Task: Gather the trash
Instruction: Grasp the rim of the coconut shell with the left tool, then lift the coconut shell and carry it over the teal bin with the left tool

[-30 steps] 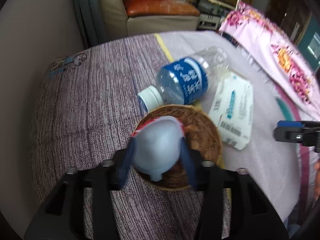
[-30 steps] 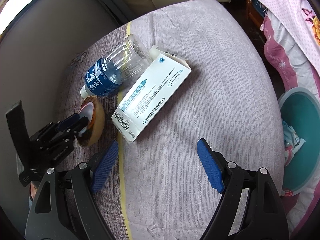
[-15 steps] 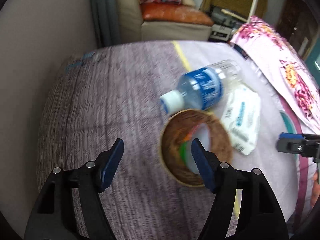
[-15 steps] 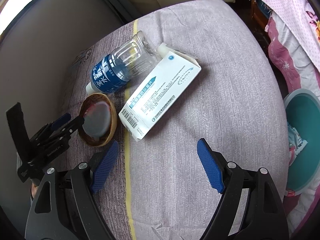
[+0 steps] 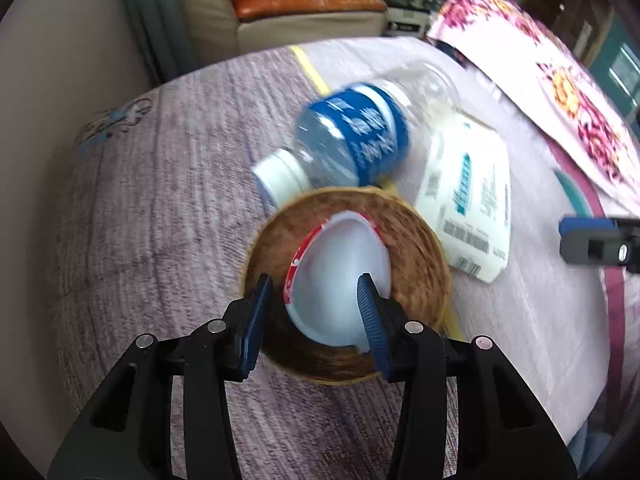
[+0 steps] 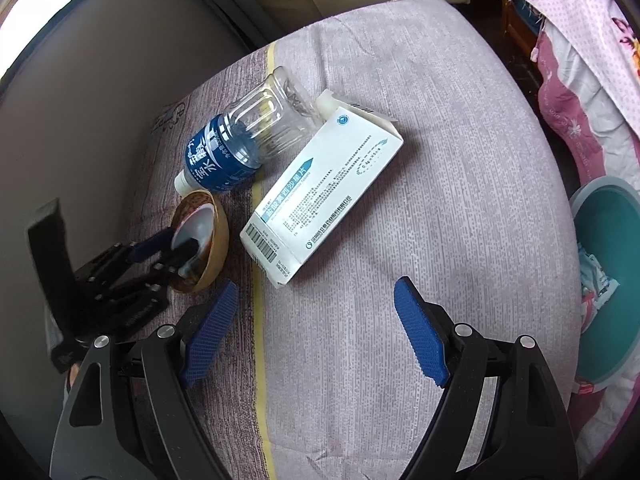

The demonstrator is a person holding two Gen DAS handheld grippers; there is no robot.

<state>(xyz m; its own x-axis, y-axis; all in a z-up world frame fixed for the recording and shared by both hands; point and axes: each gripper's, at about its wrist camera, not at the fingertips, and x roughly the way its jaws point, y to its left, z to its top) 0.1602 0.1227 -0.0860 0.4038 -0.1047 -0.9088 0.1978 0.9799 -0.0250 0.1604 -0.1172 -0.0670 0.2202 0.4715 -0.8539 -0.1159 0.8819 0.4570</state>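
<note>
1. Bed (image 6: 420,200) with striped mauve cover and one yellow stripe, carrying all the trash near its left side.
2. Left tongs (image 5: 316,312) pointing steeply down into a brown coconut-shell bowl (image 5: 416,240), jaws closing around a white plastic cup with red rim (image 5: 340,272) that lies tilted inside the bowl; right pad against the cup's wall, left pad just clear of the red rim, grip not yet firm.
3. Same left tongs (image 6: 176,246) seen from the right wrist camera, tips inside the bowl (image 6: 216,248), the cup (image 6: 196,228) blurred there.
4. Clear plastic water bottle with blue label (image 6: 244,140) lying on its side, white cap touching or just beside the bowl's far rim; blurred in the left wrist view (image 5: 352,140).
5. White-and-teal medicine box (image 6: 320,196) lying flat, one flap open, just beside the bottle and near the bowl; also seen at (image 5: 468,196).
6. Right tongs (image 6: 316,336) hovering over bare cover below the box, jaws spread wide, nothing between the pads.
7. Teal bin with grey rim (image 6: 604,280) off the bed's right edge, some scraps inside.
8. Floral pink cloth (image 6: 580,40) draped to the right, beyond the bed.
</note>
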